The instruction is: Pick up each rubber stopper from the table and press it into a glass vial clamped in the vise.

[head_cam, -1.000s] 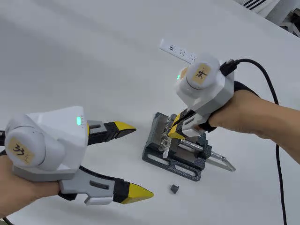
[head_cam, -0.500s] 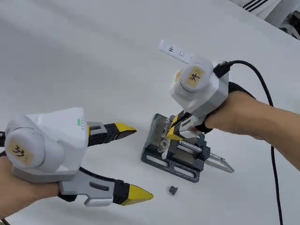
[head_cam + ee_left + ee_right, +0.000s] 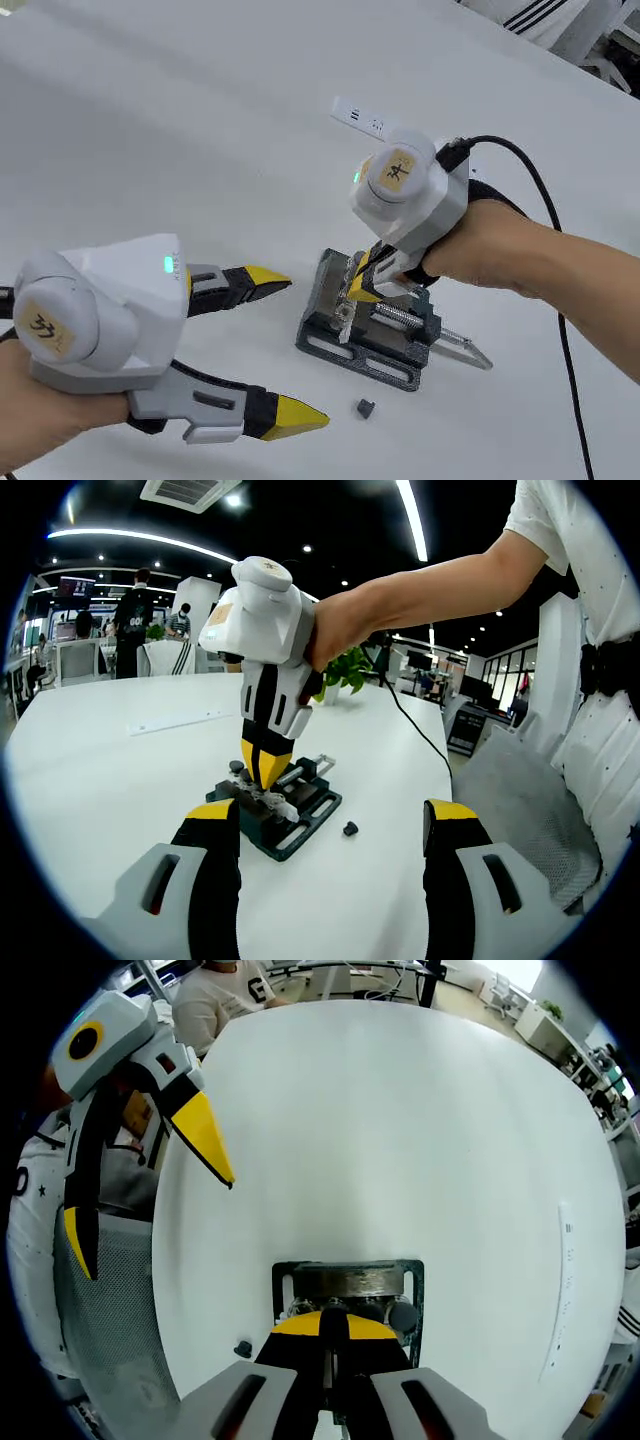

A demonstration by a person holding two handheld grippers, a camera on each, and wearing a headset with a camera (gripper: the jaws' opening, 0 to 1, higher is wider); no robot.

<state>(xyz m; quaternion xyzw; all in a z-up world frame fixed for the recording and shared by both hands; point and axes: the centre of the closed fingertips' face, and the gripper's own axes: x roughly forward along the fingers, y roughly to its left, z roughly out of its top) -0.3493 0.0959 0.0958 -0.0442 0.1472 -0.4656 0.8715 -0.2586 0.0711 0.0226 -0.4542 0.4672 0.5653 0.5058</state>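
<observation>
Nearest the person, the left gripper hangs above the white table at about 8 o'clock in the head view. Its claw is spread wide and holds nothing, the two yellow tips well apart. In its own view the same jaws rise on either side of the work, with bare table between them.

A little further out, a small dark rubber stopper lies loose on the table, near the vise's front edge at about 6 o'clock from it. It also appears in the left gripper view and the right gripper view, clear of both claws.

Next comes the dark grey vise, flat on the table, its screw handle pointing toward 4 o'clock. A pale glass vial sits clamped between its jaws.

The right gripper points steeply down onto the vise from 1 o'clock. Its claw is drawn narrow, the yellow tips almost touching each other just over the vial. From the right gripper view, it is impossible to tell whether a stopper is pinched between them. A black cable runs back from this gripper past the person's forearm.

Furthest off, at 12 o'clock from the vise, a white power strip lies on the table.
</observation>
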